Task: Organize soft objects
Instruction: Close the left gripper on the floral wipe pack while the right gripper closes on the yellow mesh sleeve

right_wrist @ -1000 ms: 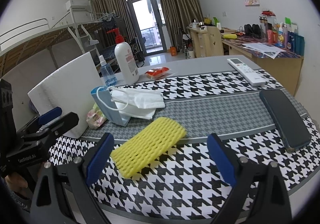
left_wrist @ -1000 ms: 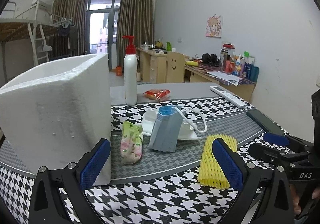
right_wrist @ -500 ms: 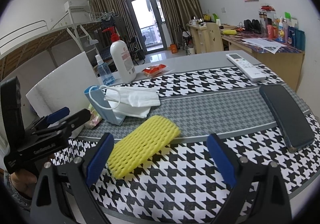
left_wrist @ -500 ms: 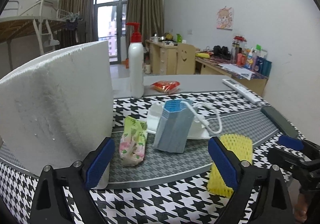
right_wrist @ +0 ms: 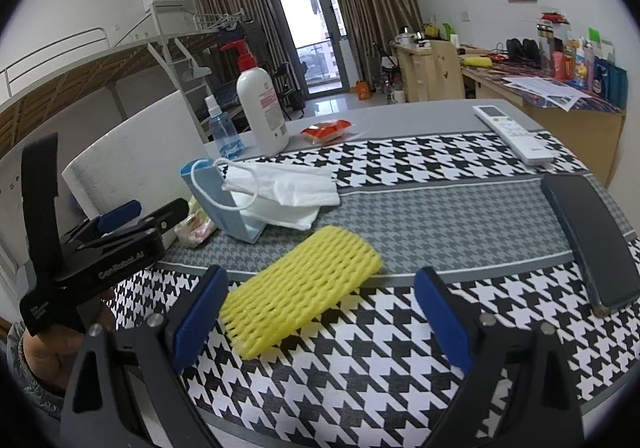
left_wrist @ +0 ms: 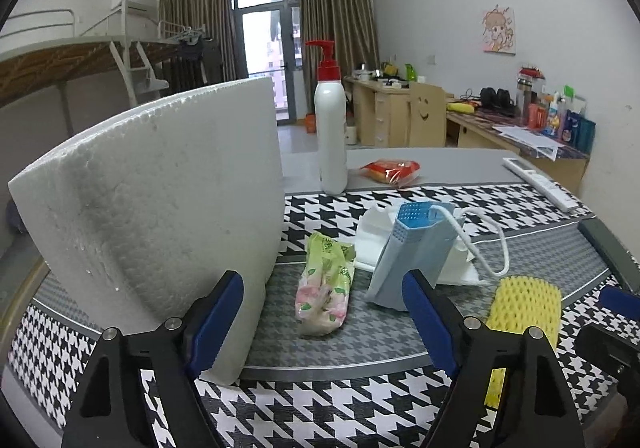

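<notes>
Nearest the cameras: two tools over soft things on the table

Closest, the right tool (right_wrist: 320,308) stands wide apart and empty, the yellow foam net (right_wrist: 300,296) flat between its pads. The left tool (left_wrist: 322,320), jaws just closing yet still apart, frames the flowered tissue pack (left_wrist: 324,288) without touching it; a white foam box (left_wrist: 160,216) is beside its left pad. Beyond lie the blue mask pack (left_wrist: 412,248) and white masks (right_wrist: 288,188); farther, a pump bottle (left_wrist: 330,128) on the table (right_wrist: 440,216).

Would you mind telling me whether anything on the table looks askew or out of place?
The white face mask lies crumpled, draped against the blue mask box, its ear loop hooked over the box's top. The yellow foam net lies diagonally. Nothing looks spilled.
</notes>
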Motion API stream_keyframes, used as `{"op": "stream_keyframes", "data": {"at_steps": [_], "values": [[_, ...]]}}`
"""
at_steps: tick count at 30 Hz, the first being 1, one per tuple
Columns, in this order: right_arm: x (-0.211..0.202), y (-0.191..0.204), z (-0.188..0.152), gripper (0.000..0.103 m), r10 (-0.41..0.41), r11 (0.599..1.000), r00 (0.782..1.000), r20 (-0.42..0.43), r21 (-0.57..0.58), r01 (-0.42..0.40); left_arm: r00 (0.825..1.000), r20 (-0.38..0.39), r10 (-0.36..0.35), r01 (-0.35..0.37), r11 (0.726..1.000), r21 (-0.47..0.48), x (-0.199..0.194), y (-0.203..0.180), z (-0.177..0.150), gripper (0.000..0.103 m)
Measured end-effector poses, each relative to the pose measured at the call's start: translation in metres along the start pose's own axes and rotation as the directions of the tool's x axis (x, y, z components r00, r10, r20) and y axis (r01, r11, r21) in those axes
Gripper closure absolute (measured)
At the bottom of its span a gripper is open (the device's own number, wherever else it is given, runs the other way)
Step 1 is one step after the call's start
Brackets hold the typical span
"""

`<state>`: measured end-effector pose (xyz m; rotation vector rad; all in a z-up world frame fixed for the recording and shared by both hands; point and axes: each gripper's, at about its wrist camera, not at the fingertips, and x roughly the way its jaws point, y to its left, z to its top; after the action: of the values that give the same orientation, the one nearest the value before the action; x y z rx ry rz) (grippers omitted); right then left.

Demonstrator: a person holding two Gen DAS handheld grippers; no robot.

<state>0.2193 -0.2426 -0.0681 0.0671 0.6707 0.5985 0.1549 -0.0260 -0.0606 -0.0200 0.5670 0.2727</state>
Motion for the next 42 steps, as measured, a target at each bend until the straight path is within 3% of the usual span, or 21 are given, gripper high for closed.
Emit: {"op": "stream_keyframes", "data": {"at_steps": [4, 9, 13, 20, 26, 31, 37, 42], "values": [[0.003, 0.002, 0.0, 0.007, 0.012, 1.0, 1.0, -0.013, -0.004, -0.012, 0.999, -0.036, 0.016, -0.017, 1.0, -0.013, 0.009, 0.004, 0.002, 0.031], [0.008, 0.008, 0.001, 0.007, 0.022, 1.0, 0.999, -0.024, -0.011, -0.022, 0.996, -0.089, -0.002, 0.002, 1.0, -0.006, 0.019, 0.003, 0.004, 0.031], [0.008, 0.012, 0.002, 0.007, 0.024, 1.0, 0.999, -0.025, -0.019, -0.024, 0.991, -0.133, 0.006, -0.005, 1.0, 0.004, 0.03, 0.001, 0.006, 0.042], [0.013, 0.016, 0.002, 0.007, 0.026, 0.999, 0.999, -0.037, -0.029, -0.027, 0.984, -0.178, 0.017, -0.019, 1.0, -0.009, 0.039, 0.005, 0.005, 0.046], [0.022, 0.018, 0.003, 0.007, 0.023, 0.999, 0.998, -0.067, -0.027, -0.025, 0.974, -0.224, -0.024, 0.019, 1.0, -0.024, 0.045, 0.006, 0.002, 0.046], [0.032, 0.018, 0.002, 0.007, 0.005, 1.0, 0.994, -0.106, -0.018, -0.007, 0.961, -0.274, -0.05, 0.041, 0.998, -0.037, 0.054, 0.008, -0.001, 0.059], [0.041, 0.02, 0.002, 0.007, -0.03, 1.0, 0.989, -0.145, -0.014, 0.028, 0.948, -0.306, -0.087, 0.077, 0.996, -0.043, 0.058, 0.008, -0.003, 0.064], [0.046, 0.023, 0.002, 0.016, -0.041, 0.999, 0.986, -0.165, -0.02, 0.038, 0.947, -0.306, -0.097, 0.088, 0.995, -0.041, 0.058, 0.008, -0.003, 0.068]]}}
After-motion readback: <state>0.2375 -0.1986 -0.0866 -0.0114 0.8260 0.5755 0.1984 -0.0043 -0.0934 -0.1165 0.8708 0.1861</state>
